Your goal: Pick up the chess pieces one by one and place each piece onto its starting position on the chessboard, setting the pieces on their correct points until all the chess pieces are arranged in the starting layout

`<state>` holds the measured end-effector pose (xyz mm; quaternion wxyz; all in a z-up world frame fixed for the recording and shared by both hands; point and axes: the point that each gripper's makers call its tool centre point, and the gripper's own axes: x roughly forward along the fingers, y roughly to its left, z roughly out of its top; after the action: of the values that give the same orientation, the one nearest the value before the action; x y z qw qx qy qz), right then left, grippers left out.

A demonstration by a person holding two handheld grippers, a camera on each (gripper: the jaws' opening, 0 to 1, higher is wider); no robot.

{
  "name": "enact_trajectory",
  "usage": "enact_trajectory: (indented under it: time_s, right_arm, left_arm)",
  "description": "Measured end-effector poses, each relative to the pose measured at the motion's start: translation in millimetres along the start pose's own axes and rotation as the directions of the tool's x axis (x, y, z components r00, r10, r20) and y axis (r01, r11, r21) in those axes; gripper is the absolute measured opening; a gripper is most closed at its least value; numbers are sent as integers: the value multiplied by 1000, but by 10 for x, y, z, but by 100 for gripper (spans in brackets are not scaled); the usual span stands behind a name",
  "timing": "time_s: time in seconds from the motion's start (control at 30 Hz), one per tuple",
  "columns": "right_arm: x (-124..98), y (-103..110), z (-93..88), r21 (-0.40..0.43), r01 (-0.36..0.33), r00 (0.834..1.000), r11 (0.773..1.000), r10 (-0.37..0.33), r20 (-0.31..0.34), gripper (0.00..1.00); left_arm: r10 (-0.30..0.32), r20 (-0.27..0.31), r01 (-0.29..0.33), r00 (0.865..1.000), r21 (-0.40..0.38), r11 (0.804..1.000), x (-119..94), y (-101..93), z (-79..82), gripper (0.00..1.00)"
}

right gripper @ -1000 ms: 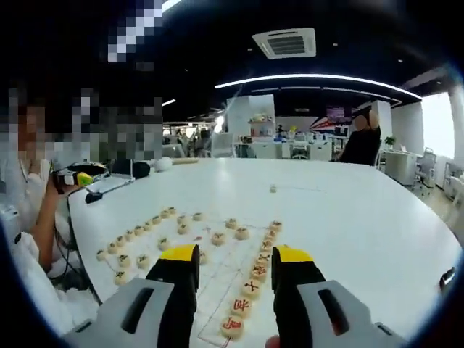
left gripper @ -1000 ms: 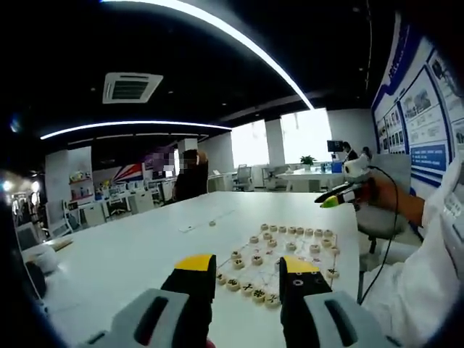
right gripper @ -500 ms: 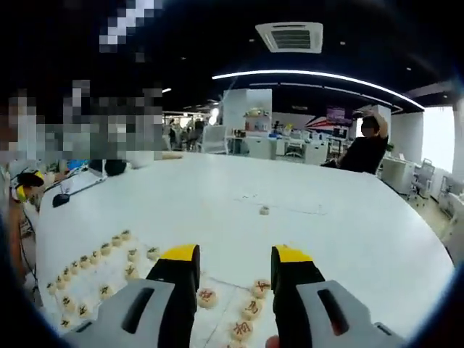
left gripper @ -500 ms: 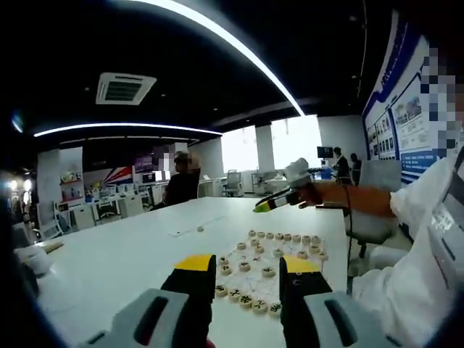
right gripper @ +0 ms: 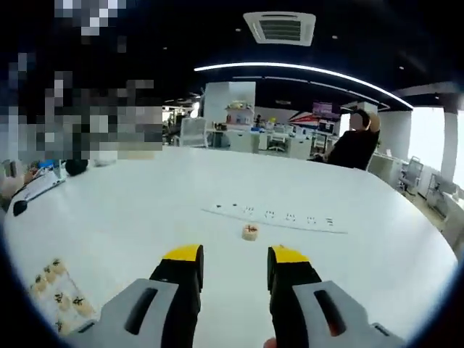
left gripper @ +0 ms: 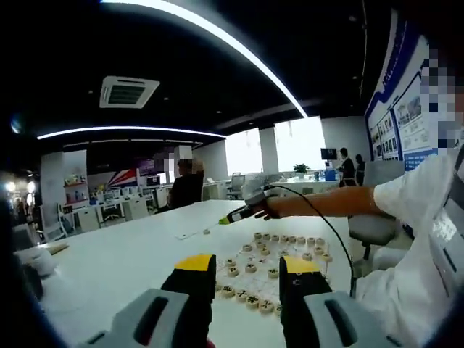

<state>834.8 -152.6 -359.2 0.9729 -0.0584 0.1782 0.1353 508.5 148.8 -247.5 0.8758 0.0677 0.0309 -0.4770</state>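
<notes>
Bare table [right gripper: 130,217] ahead of the right gripper [right gripper: 233,255], lone chess piece [right gripper: 249,231] just beyond its parted jaws.

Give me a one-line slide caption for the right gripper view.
Open right gripper lined up on a lone chess piece lying on the white table by a power strip.

No legible text; marks on chess pieces [left gripper: 267,272], wall posters [left gripper: 409,109] too blurred.
</notes>
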Motion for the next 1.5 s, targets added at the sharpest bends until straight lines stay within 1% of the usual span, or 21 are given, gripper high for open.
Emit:
enact_trajectory:
  time_s: [0.03,0.1,0.17,0.33,0.47,0.53,0.57,0.67,0.73,0.77,0.83,1.0,1.13,1.17,1.2,1.27,1.3,1.37,1.4,1.47,1.5]
  right_arm:
    - [60,-13,-31,2,3,1000,1000,-3,-9,36]
    - [281,-130,-56,16,29,999,999,-28,-18,36]
    - [358,-154,-130,19,49,999,999,-49,-19,36]
    - [733,-280,-137,10,80,997,997,-80,-24,37]
    - [837,-348,-76,15,103,995,995,-103,-4,37]
    - [862,-318,-94,5,102,995,995,-102,-12,37]
    - [894,-321,-110,-6,103,994,995,-104,-29,37]
    - [911,-290,-89,-8,114,993,993,-114,-22,37]
    - [895,-252,-113,-13,119,992,993,-120,-29,36]
    - [922,-259,-109,-20,122,992,992,-122,-30,34]
    - [935,-252,-113,-49,120,992,992,-122,-38,19]
    - [947,-266,-103,-63,107,993,992,-110,-46,19]
    - [739,-162,36,-68,45,998,997,-48,-39,19]
    - [660,-113,76,-93,11,999,996,-14,-37,19]
    - [560,-89,110,-122,-5,999,993,1,-32,19]
    - [249,14,131,-135,-34,999,990,31,-23,19]
    - [50,105,169,-136,-50,999,989,52,8,19]
    - [-235,152,168,-152,-63,998,986,66,15,19]
    - [-388,180,209,-176,-73,995,982,83,49,19]
    - [-723,181,154,-226,-89,993,970,104,54,19]
    - [-862,173,130,-215,-96,992,972,111,61,19]
  left_arm:
    - [1,0,-1,1000,0,1000,-2,5,-3,36]
    - [3,-2,-3,1000,-1,1000,-4,18,-13,36]
    - [8,-1,-8,1000,-2,1000,-5,35,-14,36]
    - [7,-3,-7,1000,-3,1000,-8,64,-14,36]
    - [12,0,-12,1000,-5,1000,-10,81,-11,36]
    - [12,1,-12,1000,-6,1000,-6,91,-8,36]
    - [11,1,-11,1000,-6,1000,-1,88,-13,36]
    - [13,-5,-13,1000,-7,1000,14,86,-39,36]
    - [13,-7,-13,1000,-7,1000,14,81,-46,36]
    - [13,-6,-13,1000,-9,1000,14,76,-47,36]
    - [16,-7,-16,1000,-12,1000,13,82,-52,36]
    - [26,-10,-26,1000,-22,999,9,112,-70,36]
    - [29,-10,-29,1000,-23,999,4,114,-80,36]
    - [30,-11,-30,999,-22,999,9,117,-80,36]
    - [29,-10,-30,1000,-24,999,16,117,-80,36]
    - [25,-14,-26,1000,-22,999,30,97,-85,36]
    - [25,-15,-25,1000,-20,999,33,87,-85,36]
    - [21,-14,-22,1000,-19,1000,37,81,-68,36]
    - [20,-14,-20,1000,-17,1000,42,73,-59,36]
    - [15,-17,-15,1000,-11,1000,64,59,-44,36]
    - [12,-18,-13,1000,-10,1000,77,53,-41,36]
